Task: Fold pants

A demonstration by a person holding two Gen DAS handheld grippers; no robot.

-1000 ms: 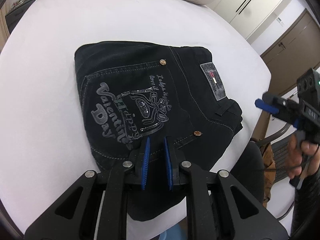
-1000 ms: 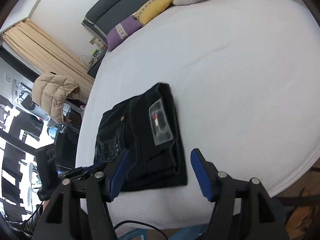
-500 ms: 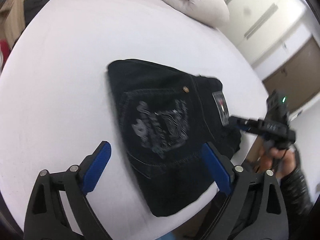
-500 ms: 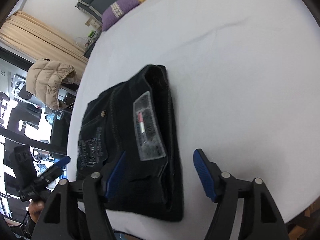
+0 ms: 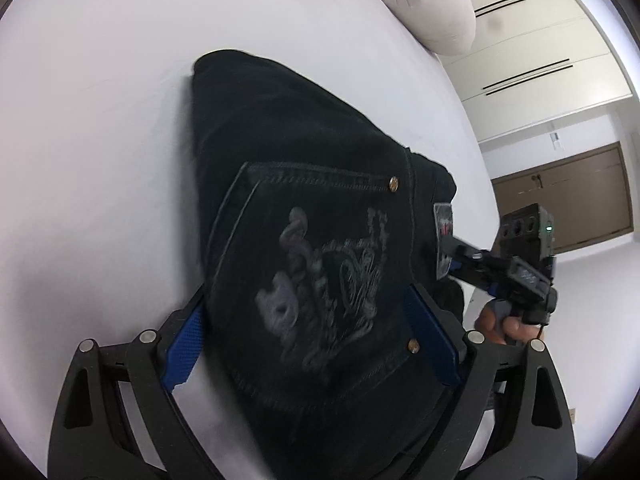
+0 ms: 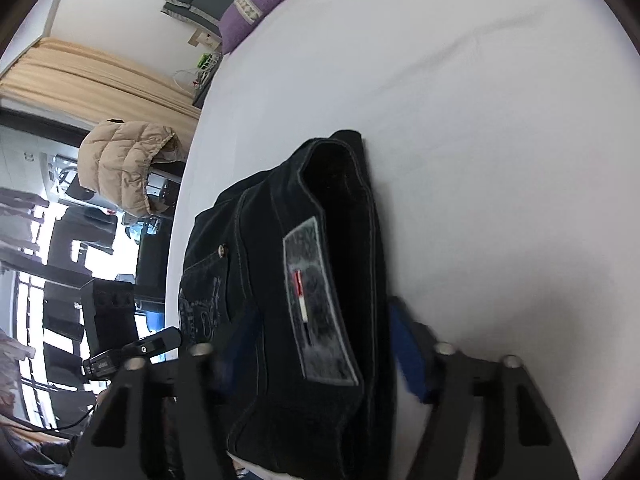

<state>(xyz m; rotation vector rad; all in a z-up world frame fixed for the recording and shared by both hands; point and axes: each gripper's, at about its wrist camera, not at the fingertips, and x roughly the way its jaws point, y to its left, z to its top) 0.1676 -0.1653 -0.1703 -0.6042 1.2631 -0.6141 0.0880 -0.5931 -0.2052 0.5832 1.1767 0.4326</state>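
The bed (image 5: pixel 100 160), under its white sheet, carries the pants (image 5: pixel 312 240), folded into a compact black bundle near the edge closest to the person, back pocket print and waistband patch facing up. A second ago both grippers hung back from the bundle, the left one pressed together; now both have moved in over it. The left gripper (image 5: pixel 316 344) is spread wide, its blue pads straddling the pocket end of the bundle. The right gripper (image 6: pixel 324 356) is also spread, a pad on either side of the waistband end beside the patch (image 6: pixel 320 304). Judging by this, the folding looks nearly complete, and the two grippers seem placed either to clamp the bundle's near edge for a last fold or to lift it away.
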